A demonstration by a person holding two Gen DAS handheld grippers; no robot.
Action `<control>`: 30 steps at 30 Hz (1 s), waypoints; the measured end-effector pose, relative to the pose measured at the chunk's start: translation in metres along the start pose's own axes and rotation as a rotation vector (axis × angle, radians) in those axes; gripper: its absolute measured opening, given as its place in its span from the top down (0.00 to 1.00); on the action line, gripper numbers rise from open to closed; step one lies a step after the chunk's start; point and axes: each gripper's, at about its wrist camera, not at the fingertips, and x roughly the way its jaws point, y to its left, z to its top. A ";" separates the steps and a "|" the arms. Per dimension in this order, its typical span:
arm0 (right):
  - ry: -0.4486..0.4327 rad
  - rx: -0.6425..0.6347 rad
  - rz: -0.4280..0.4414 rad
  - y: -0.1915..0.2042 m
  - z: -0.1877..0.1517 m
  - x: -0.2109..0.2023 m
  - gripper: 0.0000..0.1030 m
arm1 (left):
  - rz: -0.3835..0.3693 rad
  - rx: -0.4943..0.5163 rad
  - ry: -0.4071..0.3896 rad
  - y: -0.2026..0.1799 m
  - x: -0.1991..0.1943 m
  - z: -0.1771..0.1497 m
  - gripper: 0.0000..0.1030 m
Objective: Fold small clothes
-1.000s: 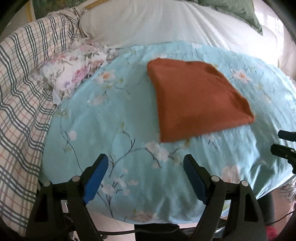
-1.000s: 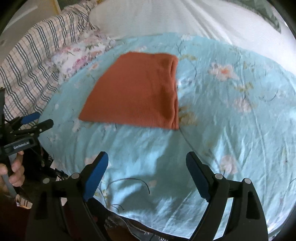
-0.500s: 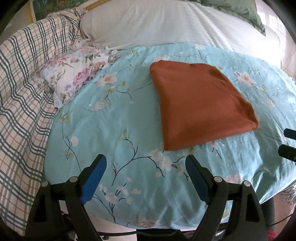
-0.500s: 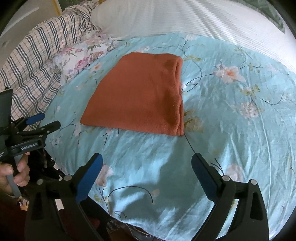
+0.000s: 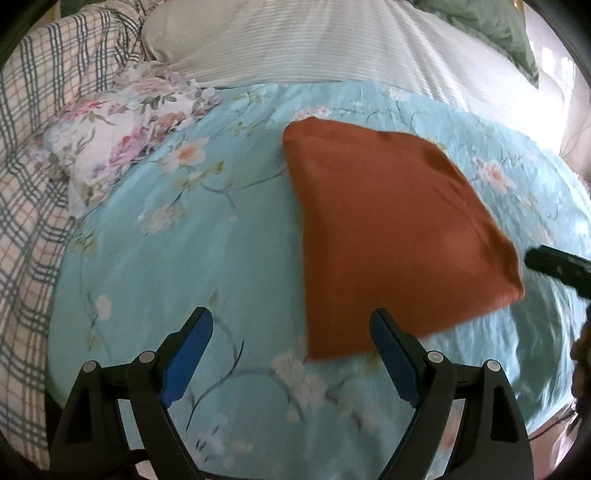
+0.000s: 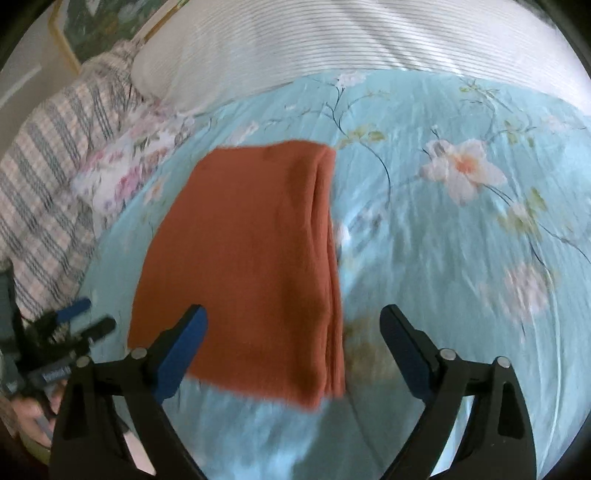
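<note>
A rust-orange cloth (image 5: pixel 388 229), folded into a flat rectangle, lies on the teal floral bedspread (image 5: pixel 184 258). My left gripper (image 5: pixel 290 354) is open just short of the cloth's near left corner, which shows between its blue pads. In the right wrist view the cloth (image 6: pixel 251 258) shows stacked layers along its right edge. My right gripper (image 6: pixel 293 347) hovers over the cloth's near edge; its jaws are closing a little but stand wide, pads off the fabric. The left gripper (image 6: pixel 74 325) shows at the left, a hand on its grip. One right fingertip (image 5: pixel 554 262) reaches past the cloth's right corner.
A floral pillow (image 5: pixel 122 147) and a plaid blanket (image 5: pixel 29 184) lie to the left. A white striped duvet (image 5: pixel 332 44) and a green pillow (image 5: pixel 498 29) fill the back. The bedspread's near edge drops off just below the grippers. A framed picture (image 6: pixel 92 33) hangs at the far left.
Both grippers have moved in toward the cloth, which now looms larger and reaches between their fingers in each view. The cloth itself has not shifted.
</note>
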 end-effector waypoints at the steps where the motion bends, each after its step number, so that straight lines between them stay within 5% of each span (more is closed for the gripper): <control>1: -0.006 0.015 -0.006 -0.003 0.007 0.005 0.11 | -0.007 -0.001 0.002 0.000 0.005 0.005 0.15; 9: 0.030 0.125 0.068 -0.026 0.055 0.064 0.47 | -0.122 -0.067 0.012 0.012 0.048 0.047 0.15; 11: 0.045 0.132 0.075 -0.027 0.059 0.076 0.50 | -0.139 -0.092 0.025 0.015 0.060 0.055 0.15; 15: 0.046 0.117 0.092 -0.021 0.065 0.083 0.86 | -0.158 -0.134 0.067 0.022 0.089 0.065 0.16; 21: -0.048 0.070 0.092 -0.010 0.063 0.051 0.89 | -0.191 -0.088 0.060 0.011 0.090 0.073 0.42; 25: 0.027 0.108 0.048 -0.026 0.053 0.085 0.89 | -0.151 -0.033 0.058 -0.003 0.096 0.072 0.42; 30: 0.020 0.095 0.034 -0.027 0.055 0.089 0.88 | -0.179 -0.045 0.062 -0.001 0.109 0.069 0.40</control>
